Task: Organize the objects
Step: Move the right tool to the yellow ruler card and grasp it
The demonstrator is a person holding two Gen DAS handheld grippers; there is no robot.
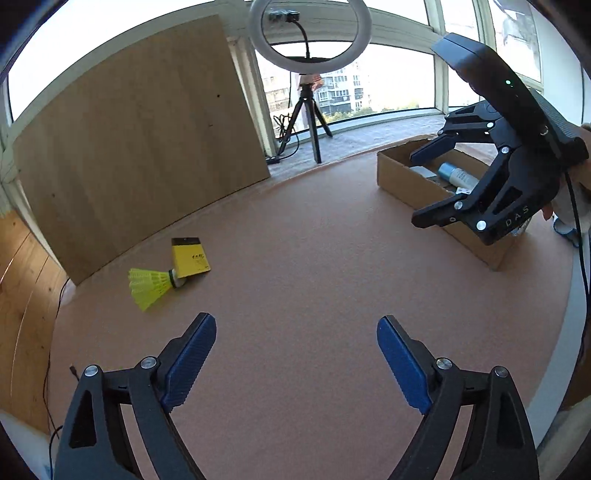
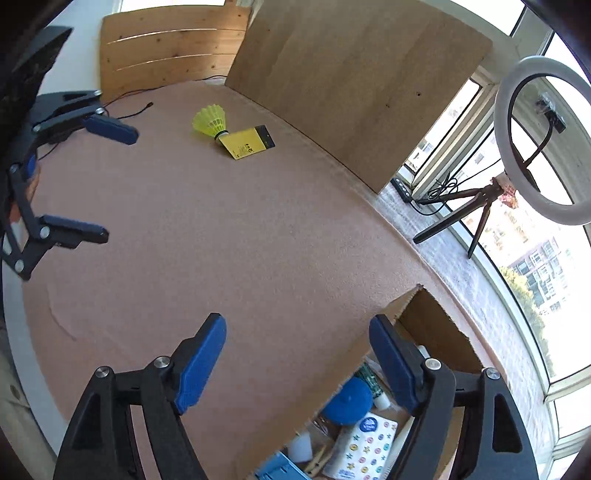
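Left wrist view: left gripper [image 1: 296,360], black frame with blue pads, fills the bottom of the frame, jaws spread wide, nothing between them, over bare pinkish-brown cork table mat [image 1: 314,258]. Left of centre, a yellow plastic shuttlecock [image 1: 151,285] lies on its side, cork tip touching the near corner of a small yellow notepad with black top strip [image 1: 190,257]. Both sit near the tall brown wooden board [image 1: 140,147] standing upright at upper left. Right side: right gripper [image 1: 424,186], jaws apart and empty, hangs over the open brown cardboard box [image 1: 402,173] and blocks much of its interior; a white tube with pale blue cap [image 1: 458,175] shows inside. Top centre: white ring light on black tripod [image 1: 310,33] against the windows.

Right wrist view: right gripper [image 2: 297,363] at the bottom, jaws released wide, holding nothing; its right finger overlaps the cardboard box [image 2: 436,325] at lower right. In the box: round blue lid [image 2: 347,402], white packet with coloured star stickers [image 2: 369,446], other items too cluttered to tell. Shuttlecock [image 2: 210,123] and notepad [image 2: 247,142] at upper centre, touching, well apart from the box. Left gripper [image 2: 105,182] at the left edge, jaws open. Wooden board [image 2: 351,81] upper middle, ring light [image 2: 539,140] far right, a black cable [image 2: 129,109] on the mat at upper left.
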